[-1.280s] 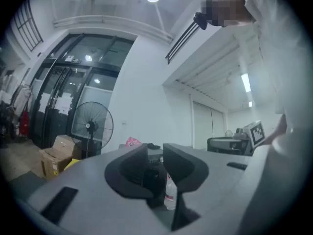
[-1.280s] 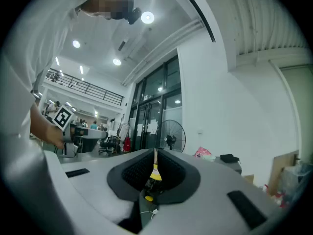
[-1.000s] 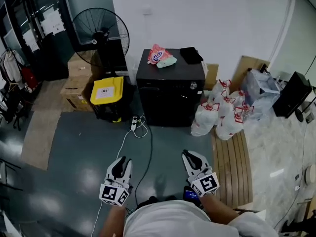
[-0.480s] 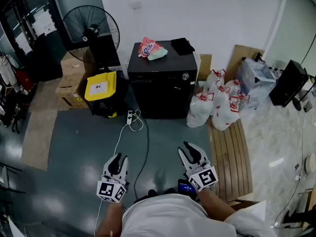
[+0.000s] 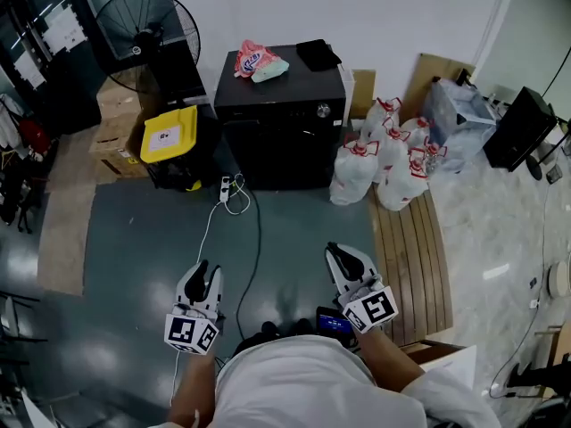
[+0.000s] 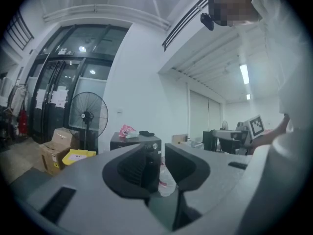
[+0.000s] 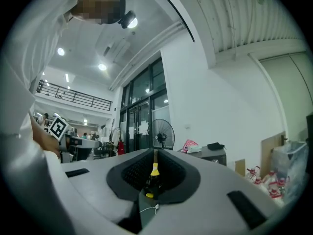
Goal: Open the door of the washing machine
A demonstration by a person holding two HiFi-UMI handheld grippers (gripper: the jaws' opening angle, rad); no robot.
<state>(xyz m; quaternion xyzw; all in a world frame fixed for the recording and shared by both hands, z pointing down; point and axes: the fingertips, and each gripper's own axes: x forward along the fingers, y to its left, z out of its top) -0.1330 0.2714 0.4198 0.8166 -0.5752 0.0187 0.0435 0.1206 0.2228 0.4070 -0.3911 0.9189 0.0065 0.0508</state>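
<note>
The black washing machine (image 5: 281, 141) stands against the far wall with its front door closed, also seen small in the left gripper view (image 6: 128, 142) and the right gripper view (image 7: 215, 153). Both grippers hang over the grey floor well short of it and point toward it. My left gripper (image 5: 203, 272) (image 6: 161, 153) is open; its jaws have just been opening and nothing is between them. My right gripper (image 5: 343, 255) (image 7: 154, 153) is shut and empty, with only a thin slit between its pads.
On the machine lie a pink bag (image 5: 254, 61) and a black cloth (image 5: 318, 54). Left of it are a yellow-lidded bin (image 5: 169, 136), cardboard boxes (image 5: 111, 123) and a fan (image 5: 147, 29). White bags (image 5: 379, 172) stand to its right. A power strip and cable (image 5: 227, 190) lie in front, wooden slats (image 5: 410, 257) at right.
The head view has swung, so the machine sits higher and further left. Both grippers have drifted a little lower in the view. The left jaws stand wider apart.
</note>
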